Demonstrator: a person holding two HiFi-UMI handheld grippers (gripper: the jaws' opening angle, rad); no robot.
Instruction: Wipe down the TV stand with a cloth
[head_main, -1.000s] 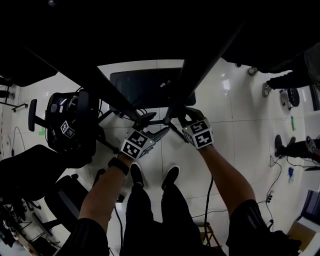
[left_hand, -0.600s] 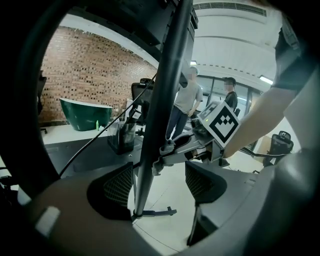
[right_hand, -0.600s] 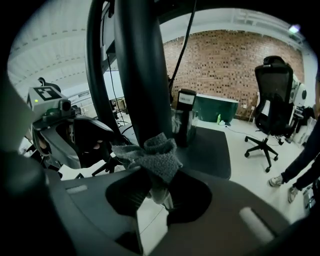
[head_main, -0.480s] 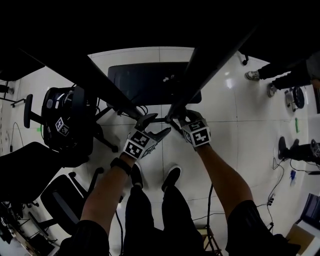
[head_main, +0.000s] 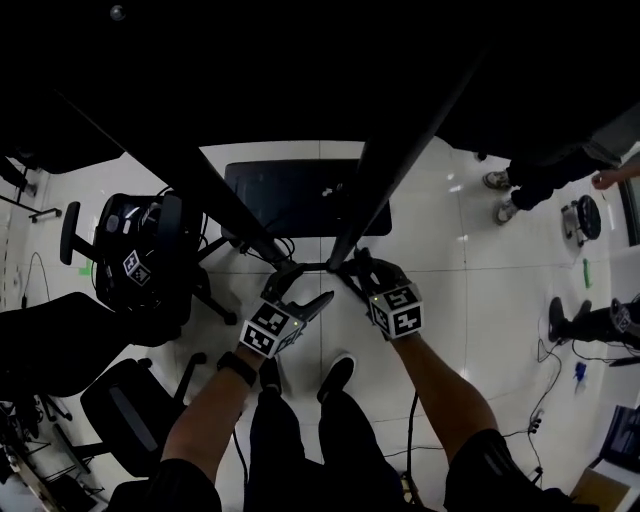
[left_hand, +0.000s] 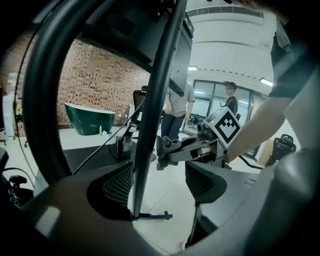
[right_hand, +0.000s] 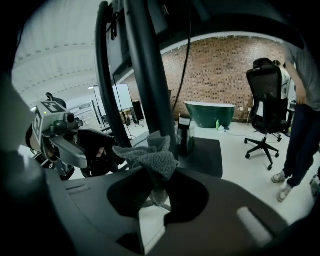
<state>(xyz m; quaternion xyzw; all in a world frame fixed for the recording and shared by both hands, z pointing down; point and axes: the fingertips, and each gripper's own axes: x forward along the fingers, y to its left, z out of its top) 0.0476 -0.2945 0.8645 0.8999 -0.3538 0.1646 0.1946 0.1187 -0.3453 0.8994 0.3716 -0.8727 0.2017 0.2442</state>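
The TV stand's black poles (head_main: 385, 190) rise from a dark base plate (head_main: 300, 195) on the white floor. My right gripper (head_main: 350, 266) is shut on a grey cloth (right_hand: 150, 156) that presses against the right pole (right_hand: 150, 100). From the left gripper view the cloth (left_hand: 164, 150) sits bunched at the right gripper's tips beside a pole (left_hand: 152, 125). My left gripper (head_main: 305, 288) is open, and that pole runs down between its fingers (left_hand: 117, 185) close to the left one. The left gripper (right_hand: 55, 135) also appears at the left of the right gripper view.
Black office chairs (head_main: 140, 250) (head_main: 130, 410) stand to the left of the stand. A person's feet (head_main: 510, 185) are at the right. Another chair (right_hand: 265, 110) and a green tub (right_hand: 210, 115) stand by the brick wall. Cables (head_main: 270, 240) trail near the base.
Both grippers sit a little nearer to me along the poles than before. The cloth stays held against the right pole. The person at the right has shifted.
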